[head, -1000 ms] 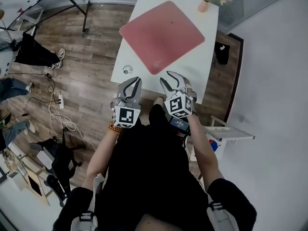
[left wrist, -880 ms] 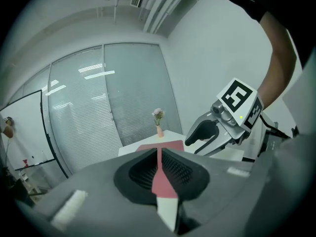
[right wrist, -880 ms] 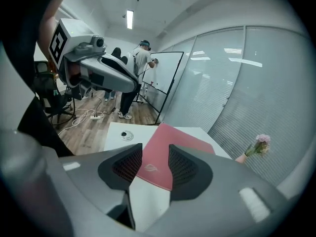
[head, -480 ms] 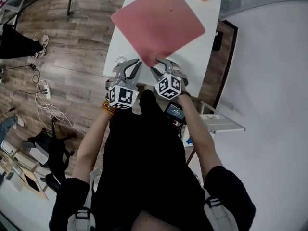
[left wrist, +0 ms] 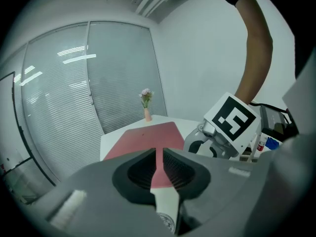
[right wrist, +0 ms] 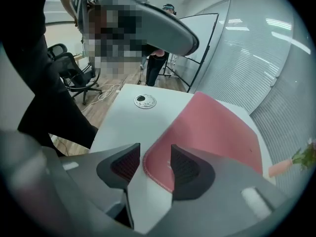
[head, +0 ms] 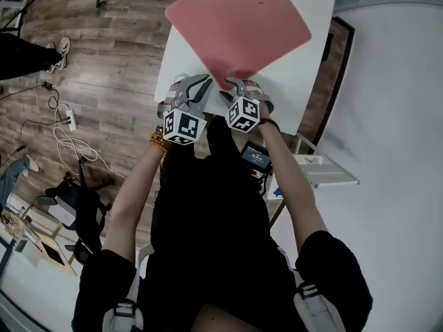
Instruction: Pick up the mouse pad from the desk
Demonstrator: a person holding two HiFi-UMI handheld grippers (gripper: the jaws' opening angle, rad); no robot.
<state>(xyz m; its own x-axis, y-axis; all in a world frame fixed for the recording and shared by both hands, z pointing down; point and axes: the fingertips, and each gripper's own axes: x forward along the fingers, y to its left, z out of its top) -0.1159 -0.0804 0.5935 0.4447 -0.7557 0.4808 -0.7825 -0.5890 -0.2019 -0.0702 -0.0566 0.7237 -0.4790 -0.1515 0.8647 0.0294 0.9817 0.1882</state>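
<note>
A pink mouse pad (head: 239,23) lies flat and skewed on the white desk (head: 299,75). My right gripper (head: 237,86) is open at the desk's near edge. In the right gripper view, the pad's (right wrist: 212,132) near corner sits level with the gap of the right gripper (right wrist: 154,152), and neither jaw touches it. My left gripper (head: 199,85) is just left of it, shut on nothing. In the left gripper view, the pad (left wrist: 148,135) shows beyond the thin slit of the left gripper (left wrist: 158,152).
A small vase with a pink flower (left wrist: 147,113) stands at the desk's far corner. A round cable grommet (right wrist: 144,101) sits in the desk left of the pad. Cables (head: 66,140) lie on the wooden floor at left. A low white shelf (head: 325,175) stands right of me.
Both grippers have moved forward from in front of my body to the desk's near edge. The right gripper now has the pad's near corner at its jaws.
</note>
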